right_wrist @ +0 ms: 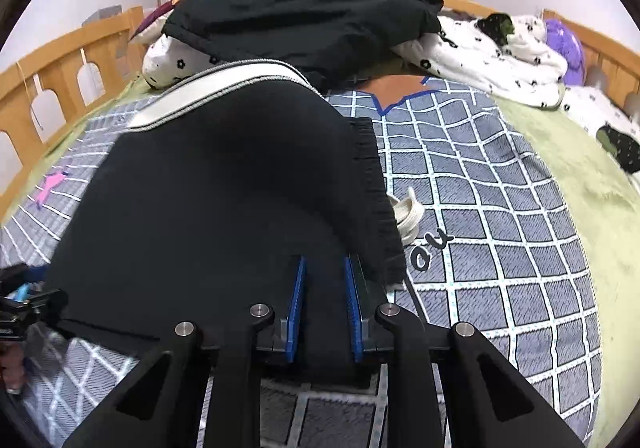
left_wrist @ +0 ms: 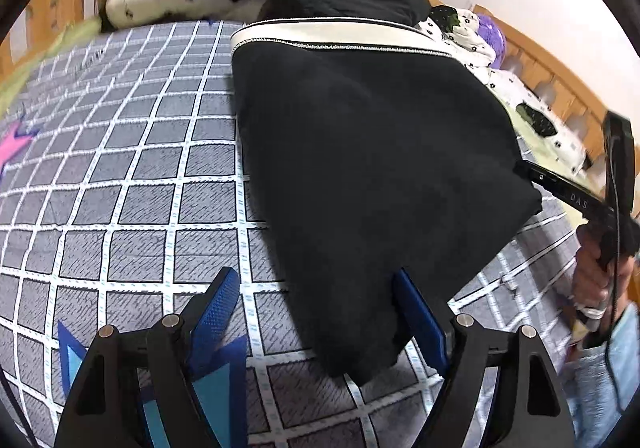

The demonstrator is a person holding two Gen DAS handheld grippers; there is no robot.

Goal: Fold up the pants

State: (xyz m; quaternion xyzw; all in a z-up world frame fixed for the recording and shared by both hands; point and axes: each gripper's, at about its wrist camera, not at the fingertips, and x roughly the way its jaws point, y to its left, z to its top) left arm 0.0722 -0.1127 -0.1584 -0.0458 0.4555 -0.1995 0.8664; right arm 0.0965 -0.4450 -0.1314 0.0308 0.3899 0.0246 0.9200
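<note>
Black pants (left_wrist: 360, 152), already doubled into a compact bundle, lie on the checked bedspread (left_wrist: 132, 176) of a wooden-railed bed. Their long axis runs away from both cameras: the white waistband (left_wrist: 340, 34) sits at the far end, toward the pillows (right_wrist: 480, 52) and a heap of dark clothing (right_wrist: 296, 20), and the near edge of the bundle points at the person.

The right tool (right_wrist: 325, 288) has its jaws drawn in to a narrow gap, with the pants' near edge running between the blue pads (right_wrist: 298, 312); the pads appear to pinch that fabric. A ribbed cuff (right_wrist: 376, 200) forms the bundle's right border, and a white drawstring (right_wrist: 408, 216) peeks out beside it.

The left tool (left_wrist: 316, 288) stands wide open and holds nothing. Its right-hand finger lies against the near left corner of the pants; its left-hand finger is over bare bedspread. In the left wrist view the right tool's body (left_wrist: 576, 196) and the hand (left_wrist: 592, 272) gripping it show at the bundle's right edge.

Judged from this layout, the coming move is along the long axis, carrying the near edge toward the waistband. The right tool has that edge; the left is beside its corner, not yet closed.
</note>
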